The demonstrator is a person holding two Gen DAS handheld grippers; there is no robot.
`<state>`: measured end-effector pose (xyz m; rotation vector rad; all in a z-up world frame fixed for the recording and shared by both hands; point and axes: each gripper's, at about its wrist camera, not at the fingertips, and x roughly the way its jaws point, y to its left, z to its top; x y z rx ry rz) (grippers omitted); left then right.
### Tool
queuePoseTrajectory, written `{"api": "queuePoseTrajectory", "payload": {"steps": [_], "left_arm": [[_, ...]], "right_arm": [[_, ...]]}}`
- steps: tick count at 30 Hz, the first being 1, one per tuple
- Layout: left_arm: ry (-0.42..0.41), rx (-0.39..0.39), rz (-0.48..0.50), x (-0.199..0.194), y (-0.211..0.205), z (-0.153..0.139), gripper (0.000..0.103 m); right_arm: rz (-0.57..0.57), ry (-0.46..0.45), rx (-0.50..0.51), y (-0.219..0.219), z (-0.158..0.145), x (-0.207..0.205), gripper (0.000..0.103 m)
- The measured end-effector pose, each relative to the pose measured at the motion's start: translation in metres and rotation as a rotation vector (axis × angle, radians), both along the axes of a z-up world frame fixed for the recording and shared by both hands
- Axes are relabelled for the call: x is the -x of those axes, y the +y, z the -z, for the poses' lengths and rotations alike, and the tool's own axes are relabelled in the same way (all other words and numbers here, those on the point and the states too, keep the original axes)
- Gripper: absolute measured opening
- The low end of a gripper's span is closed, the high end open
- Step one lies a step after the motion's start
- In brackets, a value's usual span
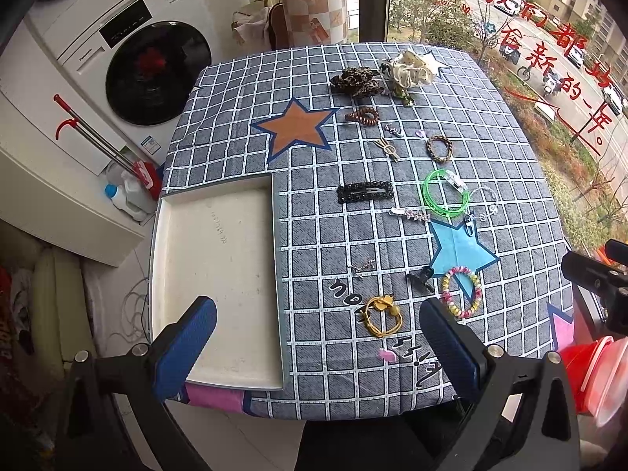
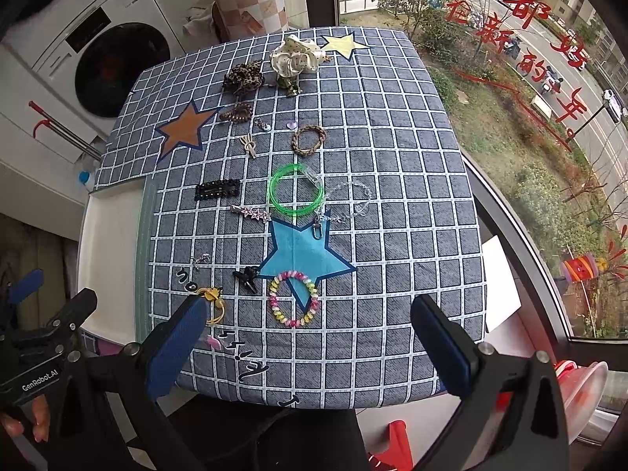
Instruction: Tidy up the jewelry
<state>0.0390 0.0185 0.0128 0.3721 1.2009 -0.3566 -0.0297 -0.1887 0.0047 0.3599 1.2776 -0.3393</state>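
A white tray [image 1: 219,243] lies empty at the table's left edge, also in the right wrist view [image 2: 110,259]. Jewelry is strewn down the checked cloth: a pastel bead bracelet [image 1: 461,292] [image 2: 293,298], a yellow hair tie [image 1: 382,314] [image 2: 214,302], a green bangle [image 1: 445,193] [image 2: 296,192], a black hair clip [image 1: 365,192] [image 2: 218,189], a braided bracelet [image 1: 439,148] [image 2: 309,139], a leopard scrunchie [image 1: 356,81] [image 2: 243,76] and a cream scrunchie [image 1: 410,67] [image 2: 294,57]. My left gripper [image 1: 318,325] and right gripper [image 2: 310,322] are both open and empty, above the near table edge.
A washing machine [image 1: 129,59] stands far left with a mop [image 1: 98,137] and bottles beside it. A window [image 2: 530,117] runs along the right. A red container [image 1: 596,373] sits low at the right.
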Motion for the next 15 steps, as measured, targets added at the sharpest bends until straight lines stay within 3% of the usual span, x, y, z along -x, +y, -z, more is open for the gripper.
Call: {"api": "queuePoseTrajectory", "payload": {"steps": [15], "left_arm": [[-0.002,-0.002,-0.002,0.0015,-0.0005,0.0015,0.103]], "right_arm": [[-0.007,-0.001,0.006,0.0004,0.0001,0.0016,0.103]]}}
